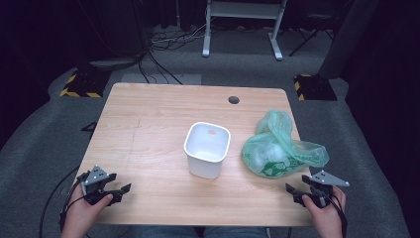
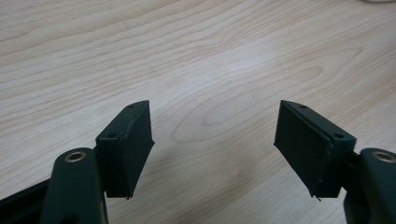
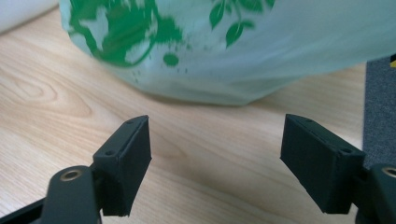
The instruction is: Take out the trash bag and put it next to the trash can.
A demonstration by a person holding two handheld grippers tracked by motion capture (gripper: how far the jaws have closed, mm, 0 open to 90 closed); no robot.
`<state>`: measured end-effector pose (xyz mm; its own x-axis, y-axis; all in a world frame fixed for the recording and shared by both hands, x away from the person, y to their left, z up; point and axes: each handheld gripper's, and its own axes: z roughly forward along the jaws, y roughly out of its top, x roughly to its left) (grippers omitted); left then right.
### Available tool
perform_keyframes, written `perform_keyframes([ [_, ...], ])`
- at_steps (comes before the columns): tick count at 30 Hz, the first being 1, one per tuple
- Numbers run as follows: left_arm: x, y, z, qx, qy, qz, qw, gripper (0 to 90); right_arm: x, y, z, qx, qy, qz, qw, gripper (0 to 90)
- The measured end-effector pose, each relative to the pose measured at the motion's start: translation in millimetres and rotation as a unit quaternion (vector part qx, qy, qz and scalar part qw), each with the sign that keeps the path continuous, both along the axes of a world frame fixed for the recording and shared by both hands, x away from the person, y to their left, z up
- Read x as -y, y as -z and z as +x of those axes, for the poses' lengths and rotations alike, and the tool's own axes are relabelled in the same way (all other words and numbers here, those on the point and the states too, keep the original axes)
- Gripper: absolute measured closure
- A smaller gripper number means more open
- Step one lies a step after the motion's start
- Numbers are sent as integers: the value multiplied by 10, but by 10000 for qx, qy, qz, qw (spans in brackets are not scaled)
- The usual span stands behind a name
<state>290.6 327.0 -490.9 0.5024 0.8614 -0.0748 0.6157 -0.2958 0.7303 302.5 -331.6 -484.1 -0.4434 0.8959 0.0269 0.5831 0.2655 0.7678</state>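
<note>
scene: light wooden table (image 1: 148, 129) with a white square plastic bin (image 1: 207, 149), open top, standing upright near the middle; a pale green thin plastic bag with darker green leaf print (image 1: 277, 148), knotted and stuffed, lies to the bin's right, near but apart from it.
left gripper (image 1: 115, 193): near front left corner, jaws apart, nothing between them; in the left gripper view the left gripper (image 2: 215, 140) looks at bare wood, well apart from both bin and bag.
right gripper (image 1: 295, 192): front right, low over the table, jaws apart and empty; right gripper view has the right gripper (image 3: 217, 149) aimed at the bag (image 3: 224, 51), which sits just ahead, not touched.
likely step: right reaches for the bag, probably to put it into the bin.
risk 1: film is slick and thin; a pinch on the bulging side may catch only a fold, which slips or tears when lifted.
risk 2: the bag sits close to the table's right edge (image 3: 364, 116); a push instead of a grip could slide it off onto the grey carpet (image 1: 346, 109).
risk 3: the bag looks about as wide as the bin mouth; it may hang on the rim or tip the light bin, with the left too far off to steady it.
risk 4: low approach, lower jaw may scrape wood before closing.
safer: grab at the twisted top (image 1: 272, 121).
</note>
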Motion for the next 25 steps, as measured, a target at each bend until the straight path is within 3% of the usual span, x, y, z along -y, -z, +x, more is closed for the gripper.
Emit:
perform_keyframes([
  [3, -52, 9, 2, 137, 55, 129, 9998, 257, 4, 62, 1, -21, -11, -52, 10000, 230],
  [11, -133, 86, 34, -41, -104, 316, 9994, 221, 15, 163, 35, -86, 11, -150, 9998, 205],
  [13, -146, 112, 45, -99, -133, 330, 9993, 219, 16, 185, 42, -116, 13, -157, 9998, 200],
  [17, -179, 152, 62, 41, -132, 247, 9996, 199, 1, 216, 46, -96, 67, -209, 9997, 178],
  [25, -166, 158, 67, 67, -138, 318, 9994, 179, -11, 221, 55, -120, 85, -208, 9997, 156],
])
